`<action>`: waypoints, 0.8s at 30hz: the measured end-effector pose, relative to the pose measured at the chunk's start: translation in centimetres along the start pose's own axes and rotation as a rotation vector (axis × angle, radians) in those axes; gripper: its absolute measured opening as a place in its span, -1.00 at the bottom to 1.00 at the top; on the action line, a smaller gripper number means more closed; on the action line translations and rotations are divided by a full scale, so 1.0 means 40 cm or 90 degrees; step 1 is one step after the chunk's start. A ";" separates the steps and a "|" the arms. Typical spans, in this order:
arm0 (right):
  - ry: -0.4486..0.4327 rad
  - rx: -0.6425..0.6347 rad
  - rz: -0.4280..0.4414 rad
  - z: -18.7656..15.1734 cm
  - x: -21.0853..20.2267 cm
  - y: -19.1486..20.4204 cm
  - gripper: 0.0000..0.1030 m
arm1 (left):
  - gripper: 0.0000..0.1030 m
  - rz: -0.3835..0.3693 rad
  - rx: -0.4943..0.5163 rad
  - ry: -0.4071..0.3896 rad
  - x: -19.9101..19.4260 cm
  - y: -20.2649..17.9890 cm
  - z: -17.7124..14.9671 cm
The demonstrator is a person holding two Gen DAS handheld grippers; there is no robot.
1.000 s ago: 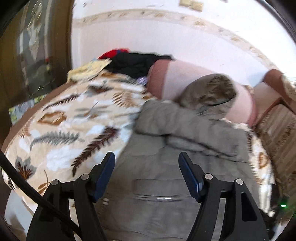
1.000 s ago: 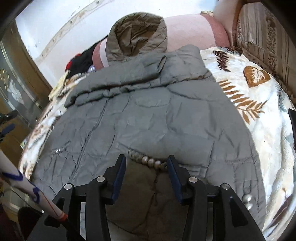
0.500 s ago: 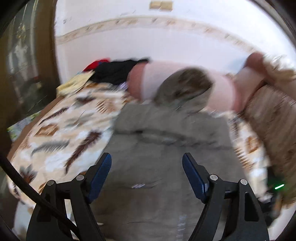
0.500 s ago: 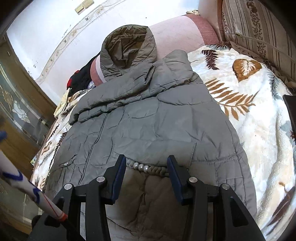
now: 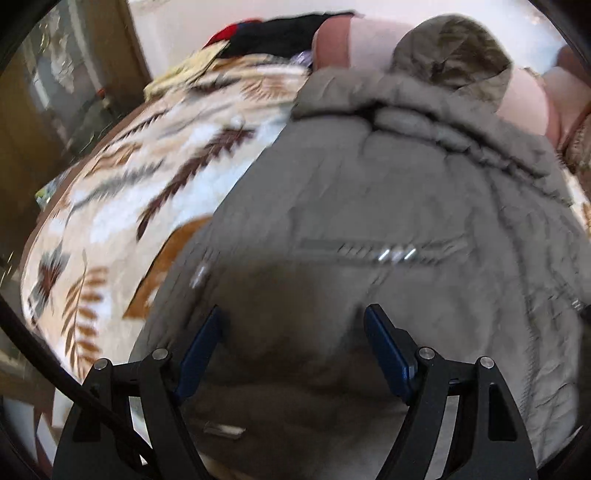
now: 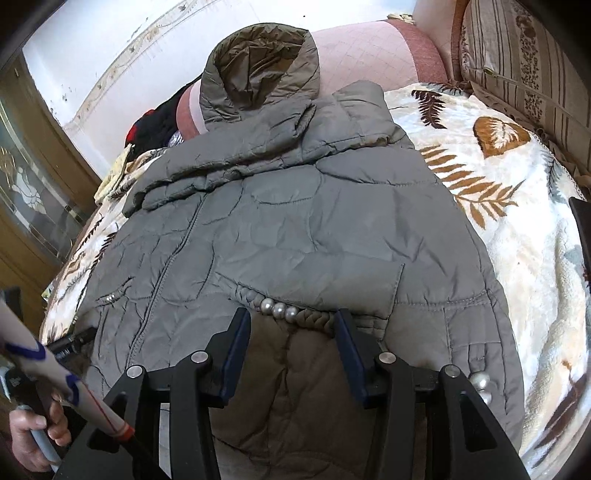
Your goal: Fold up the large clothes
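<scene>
A grey quilted hooded jacket lies flat, front up, on a bed, its hood resting against a pink bolster. In the left wrist view the jacket fills the middle and right. My left gripper is open, low over the jacket's lower left part near a zip pocket. My right gripper is open, hovering over the hem just below a pocket trimmed with pearls. Neither gripper holds anything.
The bed has a cream blanket with a leaf print. A pink bolster lies at the head, with dark and red clothes beside it. A striped cushion stands at the right. A wooden cabinet is left.
The left gripper has dropped closer to the jacket and moved right over its lower part. The right gripper has stayed over the hem, edging slightly forward. Both stay open.
</scene>
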State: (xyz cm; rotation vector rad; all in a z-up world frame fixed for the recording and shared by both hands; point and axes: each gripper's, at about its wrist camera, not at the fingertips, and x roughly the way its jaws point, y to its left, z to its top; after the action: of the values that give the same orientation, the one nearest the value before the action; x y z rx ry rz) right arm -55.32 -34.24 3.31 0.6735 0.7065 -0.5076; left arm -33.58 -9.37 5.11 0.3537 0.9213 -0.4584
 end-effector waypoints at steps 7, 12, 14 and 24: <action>-0.003 -0.027 -0.022 -0.009 0.012 0.015 0.08 | 0.51 -0.021 0.004 -0.060 0.016 -0.056 0.140; 0.008 -0.074 -0.070 -0.008 0.024 0.044 0.08 | 0.51 -0.022 -0.013 -0.068 0.089 -0.103 0.249; 0.006 -0.071 -0.075 0.008 0.015 0.055 0.08 | 0.51 -0.021 -0.012 -0.067 0.125 -0.122 0.281; -0.007 -0.092 -0.074 0.301 0.096 0.208 -0.02 | 0.51 -0.024 -0.004 -0.067 0.208 -0.100 0.316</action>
State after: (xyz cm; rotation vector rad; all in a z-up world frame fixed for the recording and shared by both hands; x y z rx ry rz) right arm -42.55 -37.85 10.58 0.4963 0.7674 -0.5616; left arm -22.76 -20.70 4.93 0.3039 0.8282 -0.5034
